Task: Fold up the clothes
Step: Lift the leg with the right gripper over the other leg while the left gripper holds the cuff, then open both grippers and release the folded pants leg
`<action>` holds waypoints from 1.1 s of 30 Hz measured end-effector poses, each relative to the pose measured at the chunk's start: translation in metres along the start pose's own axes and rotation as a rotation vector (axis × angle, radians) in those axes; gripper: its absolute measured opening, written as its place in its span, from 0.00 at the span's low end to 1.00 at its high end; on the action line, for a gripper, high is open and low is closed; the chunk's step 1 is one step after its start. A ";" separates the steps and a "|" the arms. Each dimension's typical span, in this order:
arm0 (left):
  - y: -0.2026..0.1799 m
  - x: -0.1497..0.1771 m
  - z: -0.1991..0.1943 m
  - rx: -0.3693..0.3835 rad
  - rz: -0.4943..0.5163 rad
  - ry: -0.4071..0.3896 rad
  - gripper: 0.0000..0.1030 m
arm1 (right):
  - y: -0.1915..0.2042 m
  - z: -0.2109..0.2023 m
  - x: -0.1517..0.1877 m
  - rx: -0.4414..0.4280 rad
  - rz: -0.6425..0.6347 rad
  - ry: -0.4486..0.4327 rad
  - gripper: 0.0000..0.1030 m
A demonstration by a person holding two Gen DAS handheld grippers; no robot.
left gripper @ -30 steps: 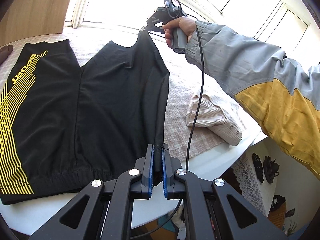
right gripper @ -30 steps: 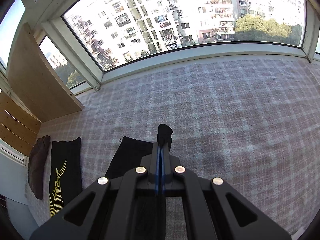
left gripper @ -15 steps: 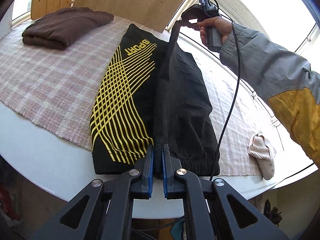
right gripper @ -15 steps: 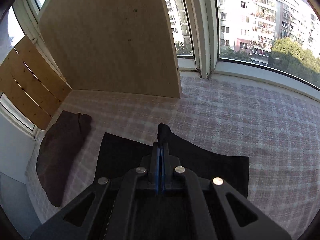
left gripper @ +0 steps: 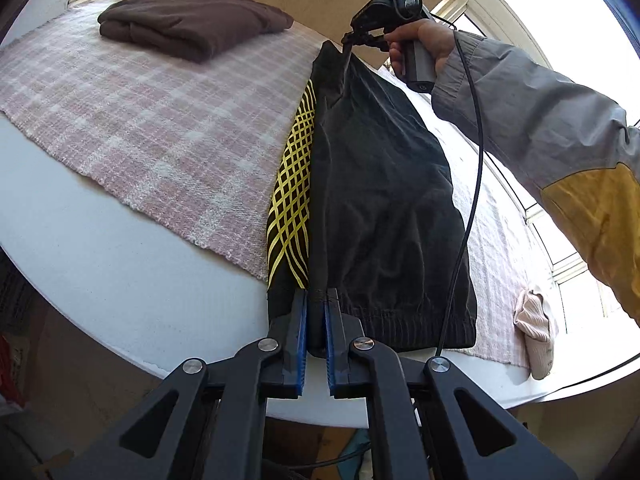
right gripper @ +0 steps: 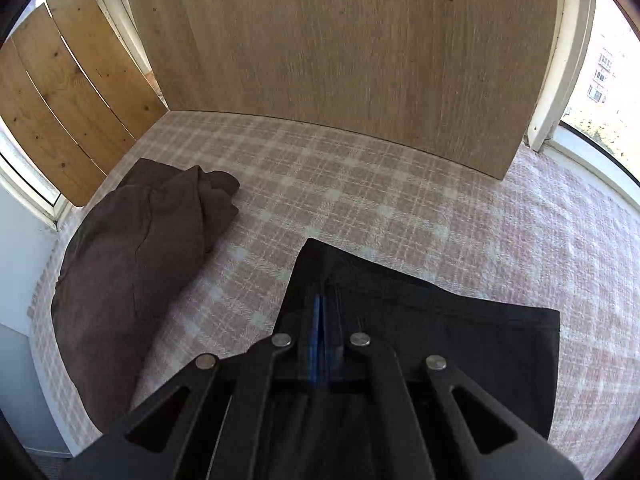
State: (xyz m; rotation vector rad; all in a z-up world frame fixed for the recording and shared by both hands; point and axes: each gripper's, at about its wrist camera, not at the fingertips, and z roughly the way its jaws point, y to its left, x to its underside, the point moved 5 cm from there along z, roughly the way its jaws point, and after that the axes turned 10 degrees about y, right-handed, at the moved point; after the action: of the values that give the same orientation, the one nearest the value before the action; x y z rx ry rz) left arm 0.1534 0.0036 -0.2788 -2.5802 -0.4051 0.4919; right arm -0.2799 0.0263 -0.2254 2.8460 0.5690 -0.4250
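Black sport shorts (left gripper: 380,208) with yellow lines lie on the plaid cloth, folded lengthwise so one leg covers most of the printed leg. My left gripper (left gripper: 316,296) is shut on the elastic waistband at the near table edge. My right gripper (left gripper: 347,42), held by a hand in a grey and yellow sleeve, pinches the far hem corner slightly above the cloth. In the right wrist view the right gripper (right gripper: 320,299) is shut on the black shorts (right gripper: 460,332), whose hem spreads to the right.
A folded brown garment (left gripper: 192,20) lies at the far left of the plaid cloth (left gripper: 160,128); it also shows as the brown garment (right gripper: 132,272). A cream garment (left gripper: 534,332) sits at the right edge. Wooden boards (right gripper: 340,60) stand behind. The white table rim (left gripper: 120,280) curves near me.
Both grippers carried the plain leg of the shorts leftward over the yellow-printed leg, which is now mostly covered. The right gripper has sunk closer to the cloth. Both grips held.
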 end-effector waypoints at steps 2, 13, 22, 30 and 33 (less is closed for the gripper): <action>0.002 0.000 0.002 -0.005 -0.001 0.008 0.07 | 0.004 0.003 -0.001 0.005 -0.006 0.004 0.01; 0.006 0.005 0.007 -0.022 0.026 0.030 0.12 | 0.016 -0.015 0.013 -0.119 -0.033 -0.035 0.30; 0.012 0.001 0.004 -0.022 0.030 0.078 0.16 | -0.022 -0.094 0.091 -0.168 -0.006 -0.047 0.35; 0.027 -0.006 0.000 -0.067 0.017 0.120 0.31 | -0.015 -0.113 0.296 -0.103 -0.053 0.021 0.35; 0.028 -0.008 -0.004 -0.117 0.031 0.125 0.38 | -0.009 -0.105 0.339 -0.069 -0.044 0.017 0.35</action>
State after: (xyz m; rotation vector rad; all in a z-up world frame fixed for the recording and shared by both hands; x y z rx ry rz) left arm 0.1535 -0.0244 -0.2877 -2.7164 -0.3608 0.3242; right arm 0.0416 0.1775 -0.2358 2.7786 0.6374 -0.3820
